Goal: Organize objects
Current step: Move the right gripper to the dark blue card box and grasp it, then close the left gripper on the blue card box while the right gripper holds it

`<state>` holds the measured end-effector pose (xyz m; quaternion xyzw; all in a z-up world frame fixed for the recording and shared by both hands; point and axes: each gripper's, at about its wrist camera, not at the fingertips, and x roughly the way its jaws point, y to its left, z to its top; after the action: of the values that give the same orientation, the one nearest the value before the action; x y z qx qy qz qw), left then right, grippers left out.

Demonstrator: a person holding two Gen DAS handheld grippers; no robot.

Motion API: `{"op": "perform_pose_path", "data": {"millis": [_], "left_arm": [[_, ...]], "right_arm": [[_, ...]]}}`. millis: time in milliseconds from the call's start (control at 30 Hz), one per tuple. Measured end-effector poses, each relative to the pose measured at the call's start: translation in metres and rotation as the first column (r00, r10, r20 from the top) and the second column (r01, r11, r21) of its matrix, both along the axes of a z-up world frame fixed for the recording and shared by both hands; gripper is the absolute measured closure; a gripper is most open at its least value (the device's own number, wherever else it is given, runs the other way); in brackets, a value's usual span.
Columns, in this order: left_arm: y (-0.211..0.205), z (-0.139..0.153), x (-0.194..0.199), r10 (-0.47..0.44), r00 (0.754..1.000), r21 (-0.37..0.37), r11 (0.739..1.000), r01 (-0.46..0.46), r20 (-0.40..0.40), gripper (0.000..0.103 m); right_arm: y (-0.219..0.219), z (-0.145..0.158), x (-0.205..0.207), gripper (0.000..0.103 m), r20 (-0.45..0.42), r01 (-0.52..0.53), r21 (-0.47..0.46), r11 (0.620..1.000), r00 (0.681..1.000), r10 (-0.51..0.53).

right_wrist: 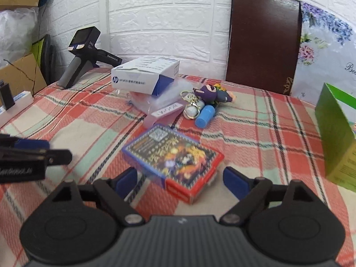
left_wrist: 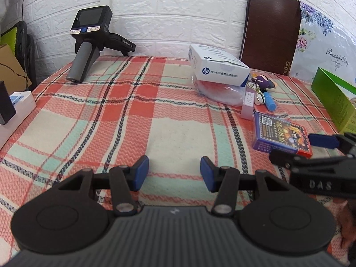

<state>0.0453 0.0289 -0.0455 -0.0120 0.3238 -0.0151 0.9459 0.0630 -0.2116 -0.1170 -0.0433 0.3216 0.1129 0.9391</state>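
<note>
A colourful card box (right_wrist: 172, 159) lies on the plaid cloth, between the open blue pads of my right gripper (right_wrist: 180, 181), which does not touch it. It also shows in the left wrist view (left_wrist: 281, 136), with the right gripper (left_wrist: 296, 148) at it. My left gripper (left_wrist: 174, 173) is open and empty over bare cloth. Behind lie a white HP box (right_wrist: 144, 77) on a clear plastic bag (right_wrist: 155, 102), a small pink box (right_wrist: 162, 114), a purple keychain figure (right_wrist: 211, 95) and a blue cylinder (right_wrist: 204, 116).
A green box (right_wrist: 336, 138) stands at the right edge. A spare handheld gripper (left_wrist: 89, 42) rests at the back left. A white power strip (left_wrist: 17, 106) with a black adapter (left_wrist: 5, 103) lies at the left. A brown board (right_wrist: 263, 37) leans on the white brick wall.
</note>
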Motion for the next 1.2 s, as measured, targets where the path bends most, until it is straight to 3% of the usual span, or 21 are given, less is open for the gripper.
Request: {"op": "perform_pose_path", "data": {"millis": [100,167,333,433,567,767,867,933,1000,1200], "left_arm": [[0.005,0.001,0.001,0.002,1.000,-0.008,1.000,-0.002,-0.004,0.050],[0.010,0.002,0.000,0.001,1.000,-0.024,1.000,-0.001,-0.009,0.050],[0.025,0.008,0.001,0.004,0.999,-0.106,0.994,-0.008,-0.033,0.050],[0.033,0.013,0.007,0.007,0.999,-0.182,0.983,-0.016,-0.054,0.049],[0.033,0.025,0.030,0.000,0.999,-0.208,0.978,-0.007,-0.032,0.048],[0.000,0.031,0.077,-0.161,0.987,-0.177,0.972,0.156,-0.013,0.046],[-0.010,0.019,0.094,-0.197,0.979,-0.170,0.968,0.185,-0.052,0.047],[-0.010,0.012,0.096,-0.218,0.973,-0.216,0.956,0.197,-0.077,0.048],[-0.011,0.010,0.091,-0.244,0.967,-0.256,0.942,0.219,-0.072,0.056],[-0.008,0.012,0.063,-0.220,0.971,-0.274,0.943,0.188,-0.091,0.056]], "right_arm": [[0.008,-0.001,0.011,0.008,0.000,-0.049,-0.032,0.998,0.999,0.049],[0.012,-0.001,0.013,0.015,0.007,-0.093,-0.039,0.995,0.996,0.094],[0.023,0.002,0.008,0.044,0.031,-0.176,-0.066,0.982,0.983,0.179],[0.031,0.003,0.003,0.050,0.044,-0.202,-0.082,0.976,0.978,0.206],[0.035,0.003,0.000,0.051,0.048,-0.202,-0.079,0.976,0.977,0.207],[0.029,0.001,-0.001,0.050,0.040,-0.178,-0.042,0.983,0.983,0.180],[0.028,0.001,0.002,0.050,0.033,-0.174,-0.032,0.984,0.984,0.175],[0.029,0.001,0.004,0.050,0.027,-0.178,-0.024,0.984,0.983,0.179],[0.030,0.002,0.005,0.051,0.020,-0.187,-0.012,0.982,0.982,0.187],[0.028,0.004,-0.010,0.051,0.004,-0.215,0.012,0.977,0.977,0.215]]}}
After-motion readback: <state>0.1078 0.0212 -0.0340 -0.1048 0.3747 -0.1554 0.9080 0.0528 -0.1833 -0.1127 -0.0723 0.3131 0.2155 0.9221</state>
